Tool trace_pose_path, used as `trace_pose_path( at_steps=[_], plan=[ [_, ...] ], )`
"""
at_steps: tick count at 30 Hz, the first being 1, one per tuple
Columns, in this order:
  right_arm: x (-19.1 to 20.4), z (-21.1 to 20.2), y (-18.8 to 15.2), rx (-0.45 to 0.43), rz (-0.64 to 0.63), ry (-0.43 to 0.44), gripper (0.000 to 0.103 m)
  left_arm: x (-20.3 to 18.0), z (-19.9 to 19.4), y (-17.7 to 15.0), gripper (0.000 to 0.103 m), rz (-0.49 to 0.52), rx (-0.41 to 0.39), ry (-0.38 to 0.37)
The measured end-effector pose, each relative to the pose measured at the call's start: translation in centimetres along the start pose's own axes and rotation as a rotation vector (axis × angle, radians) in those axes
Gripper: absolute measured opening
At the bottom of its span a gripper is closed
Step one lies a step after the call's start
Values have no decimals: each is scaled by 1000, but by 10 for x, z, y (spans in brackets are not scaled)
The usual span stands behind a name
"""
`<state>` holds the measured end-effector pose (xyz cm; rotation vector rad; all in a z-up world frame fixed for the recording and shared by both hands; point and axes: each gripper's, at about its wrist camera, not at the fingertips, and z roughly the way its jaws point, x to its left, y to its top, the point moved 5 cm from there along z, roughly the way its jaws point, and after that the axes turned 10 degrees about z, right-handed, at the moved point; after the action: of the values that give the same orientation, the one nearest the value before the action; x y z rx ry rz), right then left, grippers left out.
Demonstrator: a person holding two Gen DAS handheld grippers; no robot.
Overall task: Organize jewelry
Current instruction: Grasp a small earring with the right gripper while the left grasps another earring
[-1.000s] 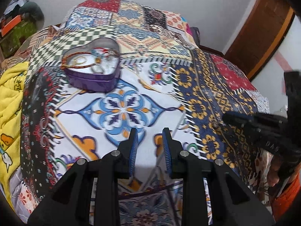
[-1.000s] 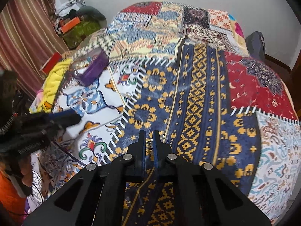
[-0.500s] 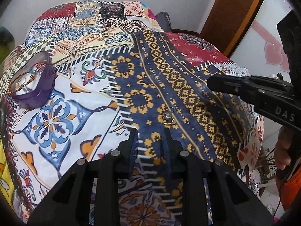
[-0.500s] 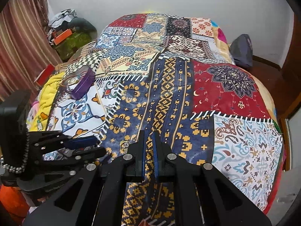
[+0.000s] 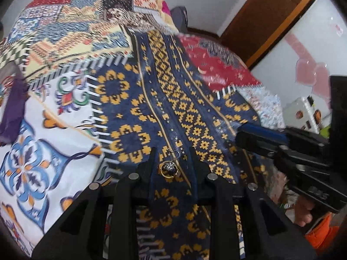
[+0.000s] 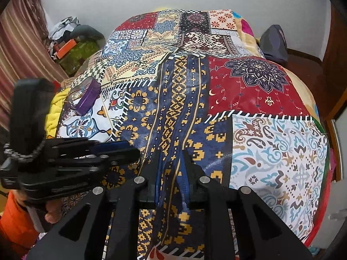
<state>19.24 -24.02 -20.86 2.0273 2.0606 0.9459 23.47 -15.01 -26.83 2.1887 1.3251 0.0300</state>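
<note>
A small gold hoop earring (image 5: 170,167) with a dark bead and a hook lies on the blue-and-yellow patch of the quilt. My left gripper (image 5: 172,157) stands open astride it, one finger on each side, the pads not touching it. In the right wrist view the left gripper (image 6: 123,149) covers most of the earring. My right gripper (image 6: 171,159) hangs over the same blue patch; its jaws are opening, with only quilt between them. It also shows at the right of the left wrist view (image 5: 258,137). The purple heart-shaped box (image 6: 86,96) with jewelry in it sits far left.
The patchwork quilt (image 6: 271,151) covers the whole bed. A yellow blanket (image 6: 54,108) lies beside the purple box. A dark bag (image 6: 273,43) sits at the bed's far side, clutter (image 6: 69,47) by the striped curtain. A hand and orange sleeve (image 5: 318,229) hold the right gripper.
The earring was at the right gripper's shut tips and now lies on the quilt. The right gripper drew back and its jaws parted a little. The left gripper swung from the box over the earring.
</note>
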Motion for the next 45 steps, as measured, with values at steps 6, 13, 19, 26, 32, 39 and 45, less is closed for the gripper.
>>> trace_pose_path(
  at_steps=[6, 13, 19, 26, 32, 39, 45],
  plan=[
    [-2, -4, 0, -15, -11, -14, 15, 0, 15, 6, 16, -1, 20, 14],
    [-1, -4, -3, -16, -2, 4, 15, 5, 9, 3, 2, -30, 19, -6],
    [6, -3, -7, -6, -25, 11, 15, 14, -43, 8, 0, -98, -111, -43],
    [30, 10, -16, 36, -105, 24, 15, 24, -82, -1, 0, -57, -178, 82],
    [51, 37, -25, 99, -159, 16, 15, 37, -89, -22, 0, -55, -177, 175],
    [57, 61, -32, 132, -174, -20, 15, 46, -91, -32, 0, -84, -206, 193],
    [57, 63, -27, 102, -159, -20, 11, 51, -96, -36, 0, -114, -225, 181]
  ],
)
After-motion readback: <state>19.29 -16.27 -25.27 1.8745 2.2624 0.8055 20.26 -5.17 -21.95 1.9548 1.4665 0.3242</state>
